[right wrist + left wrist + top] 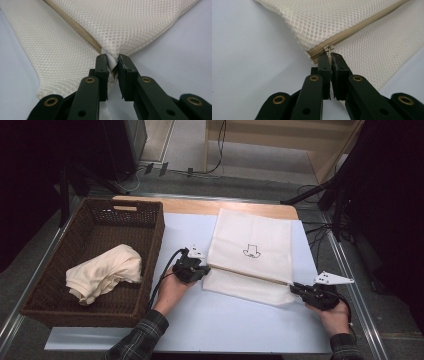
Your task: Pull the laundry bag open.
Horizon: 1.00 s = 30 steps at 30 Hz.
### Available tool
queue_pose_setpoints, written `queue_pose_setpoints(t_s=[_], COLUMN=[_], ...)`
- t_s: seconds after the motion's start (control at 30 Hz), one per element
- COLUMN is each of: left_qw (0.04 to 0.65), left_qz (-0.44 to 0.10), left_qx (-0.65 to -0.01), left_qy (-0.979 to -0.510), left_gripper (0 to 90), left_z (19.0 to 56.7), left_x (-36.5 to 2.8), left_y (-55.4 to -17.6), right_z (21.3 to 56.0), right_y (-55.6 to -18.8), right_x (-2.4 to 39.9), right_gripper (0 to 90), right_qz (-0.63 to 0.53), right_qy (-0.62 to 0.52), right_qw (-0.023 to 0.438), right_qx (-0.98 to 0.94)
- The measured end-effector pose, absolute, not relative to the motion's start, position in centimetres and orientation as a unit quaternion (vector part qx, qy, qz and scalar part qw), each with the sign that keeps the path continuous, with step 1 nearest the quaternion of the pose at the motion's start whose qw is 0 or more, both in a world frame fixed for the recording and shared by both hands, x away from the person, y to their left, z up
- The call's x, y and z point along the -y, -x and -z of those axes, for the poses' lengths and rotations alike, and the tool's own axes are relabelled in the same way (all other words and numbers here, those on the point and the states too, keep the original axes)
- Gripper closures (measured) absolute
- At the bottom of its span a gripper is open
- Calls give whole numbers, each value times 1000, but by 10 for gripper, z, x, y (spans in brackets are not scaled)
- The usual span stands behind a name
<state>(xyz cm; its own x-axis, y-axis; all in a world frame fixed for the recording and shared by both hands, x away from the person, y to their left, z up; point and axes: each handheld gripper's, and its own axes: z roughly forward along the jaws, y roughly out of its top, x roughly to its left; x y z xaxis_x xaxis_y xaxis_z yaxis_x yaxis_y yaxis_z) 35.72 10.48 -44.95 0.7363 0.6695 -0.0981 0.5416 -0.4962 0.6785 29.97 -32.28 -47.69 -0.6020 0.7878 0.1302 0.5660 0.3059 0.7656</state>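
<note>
Pulling a zipper along a white mesh bag [250, 251] on the pale blue mat [200, 320]. Lying flat in the middle of the table, that bag, with a small drawing on top.

Left gripper [329, 58] squeezed shut on the little zipper tab [328, 49], at the left end of the tan zipper line [362, 25]. Pinched tight there so the tab can slide. Right gripper [113, 61] clamped on the bag's far corner [111, 55], with a fold of mesh bunched between the tips. Held there to keep the bag from sliding, most likely, and to keep the zipper line straight and stretched.

Plenty of bare mat in front of the bag and to its right. Brown basket [45, 285] standing to the left with a cream cloth [102, 272] inside, near the left hand [172, 290] but not touching. Bag's back edge reaching the wooden table edge [200, 206]. Zipper path open and free all the way across to the right gripper.
</note>
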Motion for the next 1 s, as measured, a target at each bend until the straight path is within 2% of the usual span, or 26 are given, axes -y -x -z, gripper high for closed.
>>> queue_pose_setpoints(t_s=[0.3,0.47,0.6,0.63,0.67,0.7,0.73,0.77,0.83,0.9,0.93,1.0], left_qw=[345,342,338,338,341,341,338,341,341,345,345,354], left_qz=[-86,-92,-100,-100,-104,-104,-102,-98,-94,-92,-89,-82], left_qx=[-357,-363,-367,-367,-370,-370,-370,-372,-367,-367,-364,-359], left_qy=[-864,-862,-861,-861,-858,-858,-859,-858,-860,-859,-861,-860], left_gripper=[862,796,631,598,558,522,496,496,423,399,359,340], left_z=[458,458,456,456,454,454,453,452,451,451,450,448], left_x=[-106,-107,-108,-108,-109,-109,-110,-110,-111,-111,-112,-112], left_y=[-362,-361,-358,-358,-355,-355,-355,-354,-350,-349,-348,-344], right_z=[484,487,485,485,483,483,482,482,480,480,479,478], right_y=[-302,-302,-300,-300,-299,-299,-298,-298,-297,-297,-296,-296], right_x=[317,316,316,316,315,315,315,315,315,315,316,316], right_gripper=[766,695,559,559,496,496,423,423,337,307,242,212], right_qz=[-395,-397,-402,-402,-404,-404,-411,-411,-416,-419,-425,-426], right_qy=[-422,-423,-424,-424,-422,-422,-424,-424,-426,-426,-430,-431], right_qw=[132,130,136,136,139,139,140,140,141,138,133,131], right_qx=[-805,-804,-800,-800,-800,-800,-795,-795,-791,-790,-786,-784])
